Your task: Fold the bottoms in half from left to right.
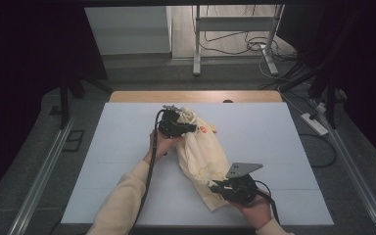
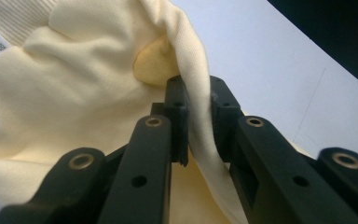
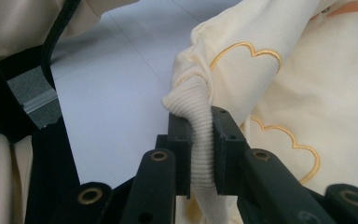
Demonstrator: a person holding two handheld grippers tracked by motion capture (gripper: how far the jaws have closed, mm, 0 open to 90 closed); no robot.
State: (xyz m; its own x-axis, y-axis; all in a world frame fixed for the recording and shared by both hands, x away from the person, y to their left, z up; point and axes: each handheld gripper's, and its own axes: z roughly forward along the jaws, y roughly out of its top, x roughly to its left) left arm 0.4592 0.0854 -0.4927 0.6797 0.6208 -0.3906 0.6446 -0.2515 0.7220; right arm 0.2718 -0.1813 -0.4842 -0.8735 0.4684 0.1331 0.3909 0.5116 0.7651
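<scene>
left gripper (image 1: 188,128) pinching a fold of the yellow top (image 1: 203,156), jaws clamped on the cloth. right gripper (image 1: 215,186) clamped on its ribbed cuff (image 3: 200,130). bunched up mid table (image 1: 274,147), between both grippers.

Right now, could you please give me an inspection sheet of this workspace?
Surface: white table top, wooden edge at the far side.
Job's thing: cream garment with orange outline embroidery, bunched mid-table.
Clutter: nothing seen.
Grippers: left gripper shut on a fabric fold; right gripper shut on the ribbed cuff.
Cables: gripper cable trails along the left sleeve; floor cables behind.
Surroundings: metal stand, power strip, dark curtains.
</scene>
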